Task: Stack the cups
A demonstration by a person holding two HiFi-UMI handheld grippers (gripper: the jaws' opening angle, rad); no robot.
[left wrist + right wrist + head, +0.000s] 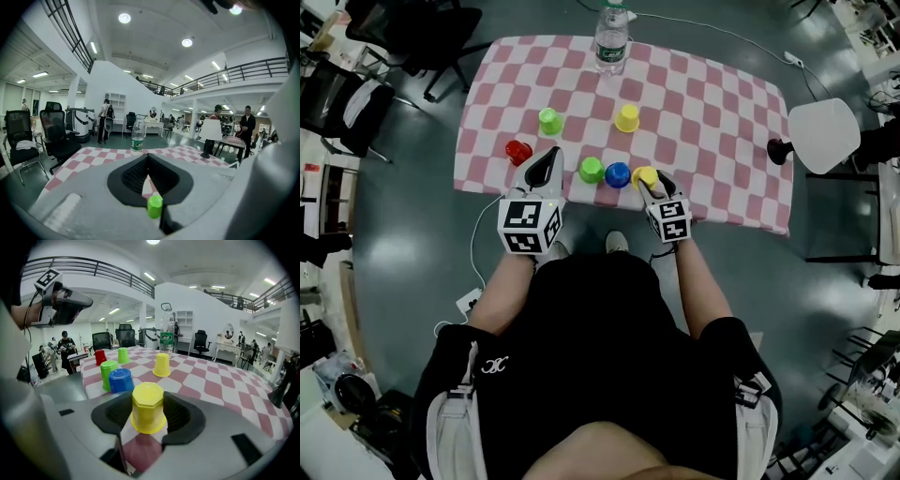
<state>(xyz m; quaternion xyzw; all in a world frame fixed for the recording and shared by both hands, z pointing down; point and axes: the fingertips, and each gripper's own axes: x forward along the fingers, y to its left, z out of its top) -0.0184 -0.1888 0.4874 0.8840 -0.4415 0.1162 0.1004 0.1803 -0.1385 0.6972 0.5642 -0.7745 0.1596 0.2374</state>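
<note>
Several upside-down cups stand on the checkered table [722, 122]. My right gripper [646, 180] [148, 400] is shut on a yellow cup [643, 174] [148, 408] near the front edge, its pads against both sides. Just left of it stand a blue cup [618, 174] [121, 379] and a green cup [592, 170] [108, 372]. Farther back are a second yellow cup [627, 117] [161, 365], another green cup [549, 121] [154, 206] and a red cup [518, 151] [100, 356]. My left gripper [548, 156] [147, 157] hovers shut and empty between the red cup and the near green cup.
A water bottle [611, 42] [137, 137] stands at the table's far edge. A white lamp [821, 136] stands off the right end. Office chairs [356, 103] sit to the left, and people stand in the room beyond the table.
</note>
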